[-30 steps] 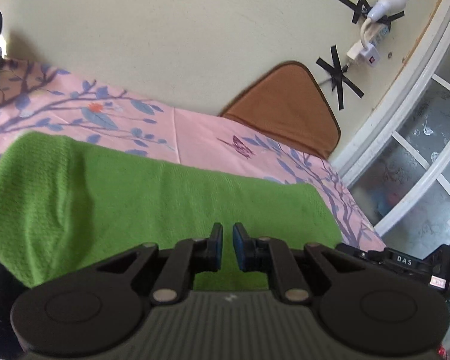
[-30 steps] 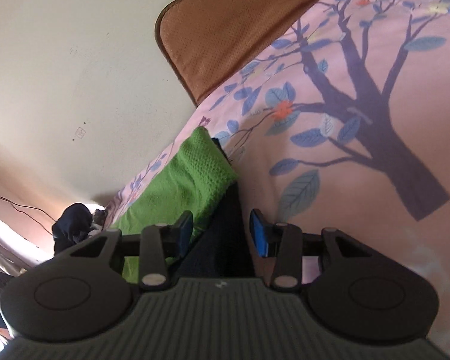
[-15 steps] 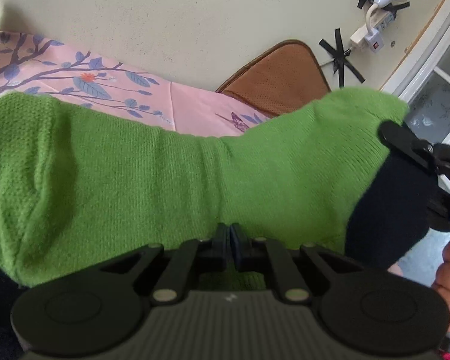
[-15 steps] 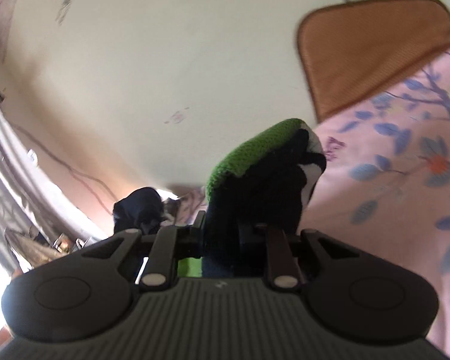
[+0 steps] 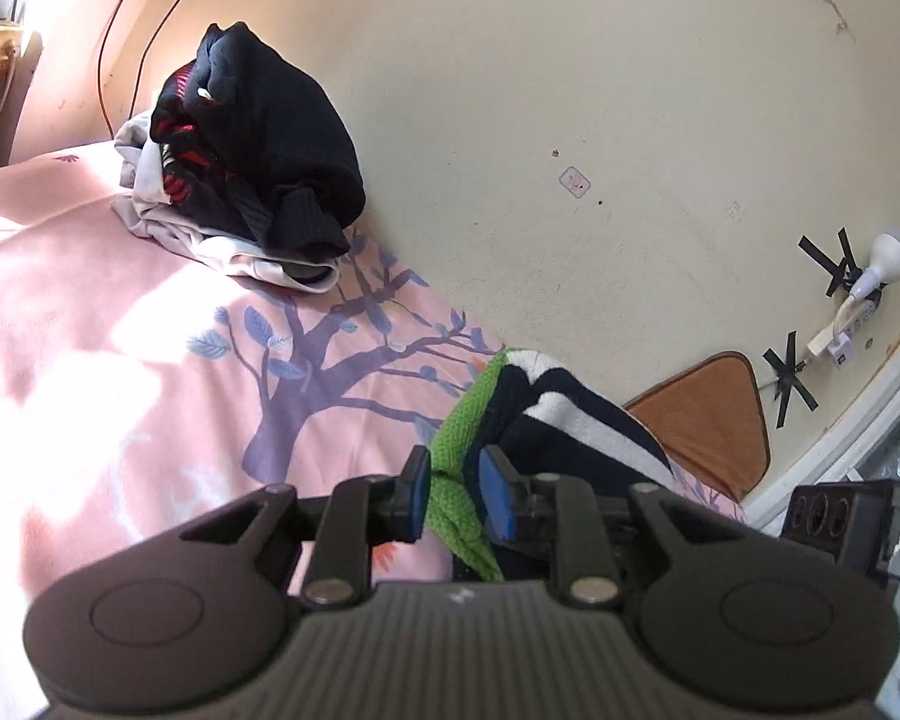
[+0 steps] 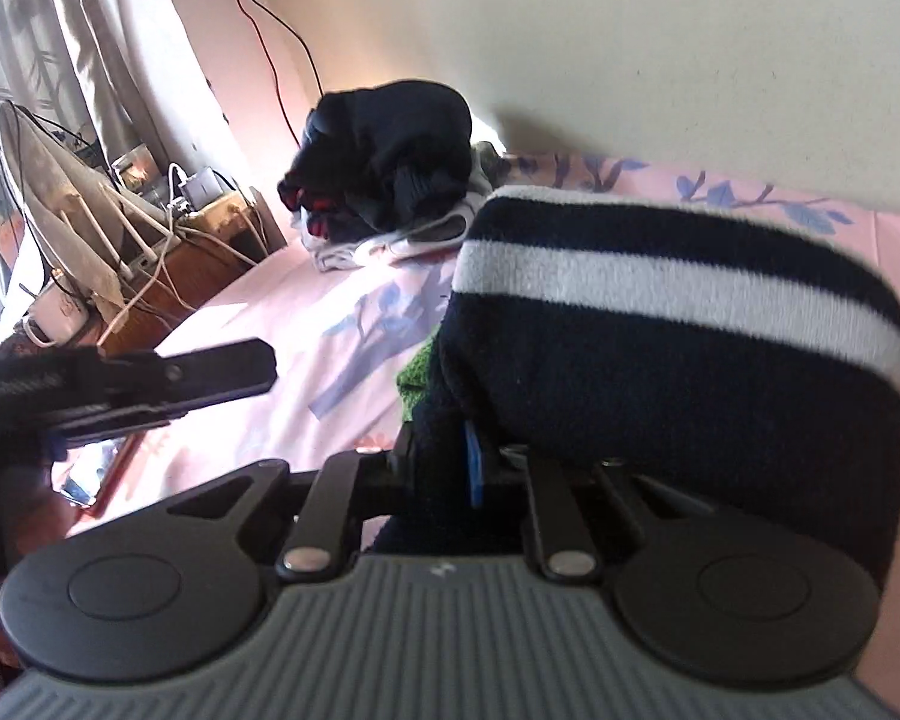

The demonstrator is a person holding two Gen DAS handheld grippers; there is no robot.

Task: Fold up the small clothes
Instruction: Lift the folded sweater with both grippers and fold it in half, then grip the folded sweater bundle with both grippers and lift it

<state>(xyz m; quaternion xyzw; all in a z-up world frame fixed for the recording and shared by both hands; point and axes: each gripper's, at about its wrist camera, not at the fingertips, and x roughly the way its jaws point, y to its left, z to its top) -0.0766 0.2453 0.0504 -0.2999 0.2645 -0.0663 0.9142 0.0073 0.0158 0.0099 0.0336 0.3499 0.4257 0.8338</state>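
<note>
Home bedroom: floral bedsheet [image 5: 120,330], clothes pile [image 5: 252,156].

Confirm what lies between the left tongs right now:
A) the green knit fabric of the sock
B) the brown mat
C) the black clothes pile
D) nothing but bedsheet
A: in the left wrist view, the left tongs straddle the green fabric of the sock.

I see my left gripper [image 5: 453,495] with green sock [image 5: 459,450] fabric between its parted blue pads, over the pink tree-print bedsheet [image 5: 150,360]. A navy-and-white striped cuff [image 5: 570,414] bunches just right. A dark clothes pile [image 5: 252,162] sits far left against the wall.
</note>
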